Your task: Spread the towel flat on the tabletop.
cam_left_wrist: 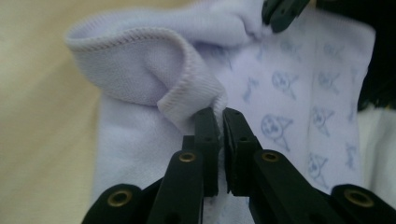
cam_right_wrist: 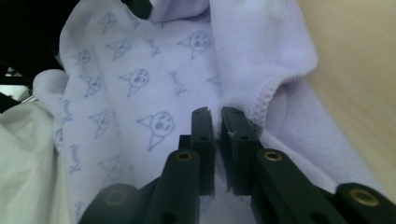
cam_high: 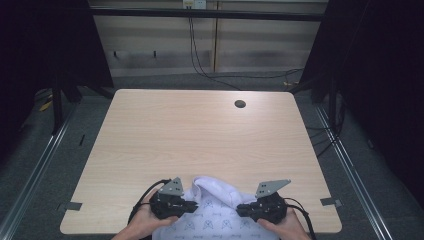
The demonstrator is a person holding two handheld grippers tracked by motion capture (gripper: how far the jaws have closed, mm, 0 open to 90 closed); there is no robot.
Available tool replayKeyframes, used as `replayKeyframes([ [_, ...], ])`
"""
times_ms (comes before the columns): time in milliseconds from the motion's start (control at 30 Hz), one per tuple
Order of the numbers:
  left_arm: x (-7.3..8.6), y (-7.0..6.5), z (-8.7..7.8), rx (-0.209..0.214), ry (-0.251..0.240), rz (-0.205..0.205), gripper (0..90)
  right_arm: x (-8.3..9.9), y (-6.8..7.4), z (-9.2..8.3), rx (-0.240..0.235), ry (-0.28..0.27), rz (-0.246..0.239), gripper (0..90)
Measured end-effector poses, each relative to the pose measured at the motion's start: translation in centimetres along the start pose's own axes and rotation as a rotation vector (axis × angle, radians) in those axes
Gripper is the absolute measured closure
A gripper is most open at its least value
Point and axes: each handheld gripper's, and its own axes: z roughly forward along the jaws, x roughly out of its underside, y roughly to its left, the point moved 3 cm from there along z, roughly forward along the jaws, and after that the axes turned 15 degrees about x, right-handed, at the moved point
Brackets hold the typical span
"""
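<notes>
Pale wood tabletop (cam_high: 200, 140) under dark surroundings, with a white garment (cam_high: 212, 210) printed with small blue cat faces lying at its near edge, partly cut off by the frame's bottom. Left gripper (cam_high: 192, 205) has its fingers (cam_left_wrist: 207, 135) nearly together, clamped on the garment's folded hem. Right gripper (cam_high: 241, 210), on the garment's other side, has fingers (cam_right_wrist: 201, 135) pinched on the cloth near a stitched edge. Beyond the garment, a small round hole (cam_high: 240, 104) marks the tabletop's far side.

Hand-held gripper (cam_right_wrist: 220, 123) pinching printed white garment (cam_right_wrist: 154, 88)
</notes>
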Motion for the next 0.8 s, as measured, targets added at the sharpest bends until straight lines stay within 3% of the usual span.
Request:
replayKeyframes([
  [100, 0.0, 0.3, 0.3, 0.014, 0.013, -0.016, 81.7, 0.5, 0.2, 0.1, -0.002, 0.049, -0.014, 72.0],
  [200, 0.2, 0.5, 0.1, 0.01, 0.009, -0.024, 80.9, 0.8, 0.0, -0.5, 0.005, 0.039, -0.001, 69.6],
  [367, 0.3, 0.7, -0.4, 0.013, -0.004, -0.028, 79.8, 0.6, -1.5, -2.8, 0.048, -0.067, 0.072, 66.5],
  [467, 0.3, 0.7, -0.5, 0.014, -0.008, -0.035, 78.9, 0.4, -2.5, -3.3, 0.045, -0.121, 0.122, 64.6],
  [500, 0.3, 0.7, -0.6, 0.017, -0.013, -0.035, 78.2, 0.2, -2.7, -3.2, 0.023, -0.137, 0.135, 63.8],
  [567, 0.3, 0.7, -0.6, 0.019, -0.017, -0.032, 77.8, 0.0, -2.6, -2.7, 0.014, -0.131, 0.133, 62.4],
  [667, 0.3, 0.6, -1.0, 0.027, -0.028, -0.026, 75.6, -0.3, -1.9, -1.1, -0.034, -0.094, 0.112, 61.2],
  [733, 0.2, 0.4, -1.5, 0.04, -0.052, -0.01, 76.0, -0.4, -1.3, -0.3, -0.034, -0.062, 0.084, 60.8],
  [800, 0.2, 0.2, -2.5, 0.051, -0.089, -0.009, 73.8, -0.6, -0.9, 0.1, -0.037, -0.044, 0.065, 72.1],
])
